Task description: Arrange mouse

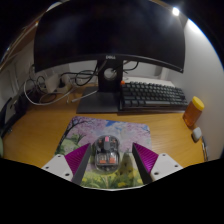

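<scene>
The jaws are spread, a dark translucent computer mouse (106,154) standing between the purple pads — gaps either side. It rests on a floral mouse mat (95,135) on the wooden table (40,125), a black keyboard (152,95) beyond.

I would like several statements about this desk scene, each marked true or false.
1. The mouse lies between the fingers of the gripper. True.
2. The mouse rests on bare wood. False: it rests on a printed mouse mat.
3. The keyboard stands beyond the mat. True.
4. The monitor shows a bright picture. False: its screen is dark.
5. An orange bottle stands beside the keyboard. True.
</scene>
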`<state>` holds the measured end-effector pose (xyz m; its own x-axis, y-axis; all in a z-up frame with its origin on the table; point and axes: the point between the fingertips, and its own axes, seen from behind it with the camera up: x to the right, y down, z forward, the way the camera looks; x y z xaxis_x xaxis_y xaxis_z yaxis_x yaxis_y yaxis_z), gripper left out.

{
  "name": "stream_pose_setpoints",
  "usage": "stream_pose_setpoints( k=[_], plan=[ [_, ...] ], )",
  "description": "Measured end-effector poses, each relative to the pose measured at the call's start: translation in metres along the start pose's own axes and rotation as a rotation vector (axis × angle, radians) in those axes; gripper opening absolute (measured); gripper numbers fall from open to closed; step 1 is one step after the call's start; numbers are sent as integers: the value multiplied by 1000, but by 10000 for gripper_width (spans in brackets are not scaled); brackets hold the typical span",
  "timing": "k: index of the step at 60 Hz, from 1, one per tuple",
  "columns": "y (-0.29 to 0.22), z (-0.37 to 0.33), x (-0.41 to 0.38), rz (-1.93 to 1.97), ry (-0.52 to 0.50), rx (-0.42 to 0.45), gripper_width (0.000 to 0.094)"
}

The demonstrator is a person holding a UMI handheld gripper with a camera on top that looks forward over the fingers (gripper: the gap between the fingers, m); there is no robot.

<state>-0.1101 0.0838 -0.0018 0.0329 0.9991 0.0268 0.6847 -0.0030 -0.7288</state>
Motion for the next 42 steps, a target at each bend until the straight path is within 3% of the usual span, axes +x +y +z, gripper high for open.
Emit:
stream_pose_setpoints(
  k=[13,27,42],
  plan=[
    [-9,-111,-3,27,-1,1,860],
    [31,-229,-25,68,-18,-66,858],
    [50,-279,-28,43,17,-49,854]
  ],
)
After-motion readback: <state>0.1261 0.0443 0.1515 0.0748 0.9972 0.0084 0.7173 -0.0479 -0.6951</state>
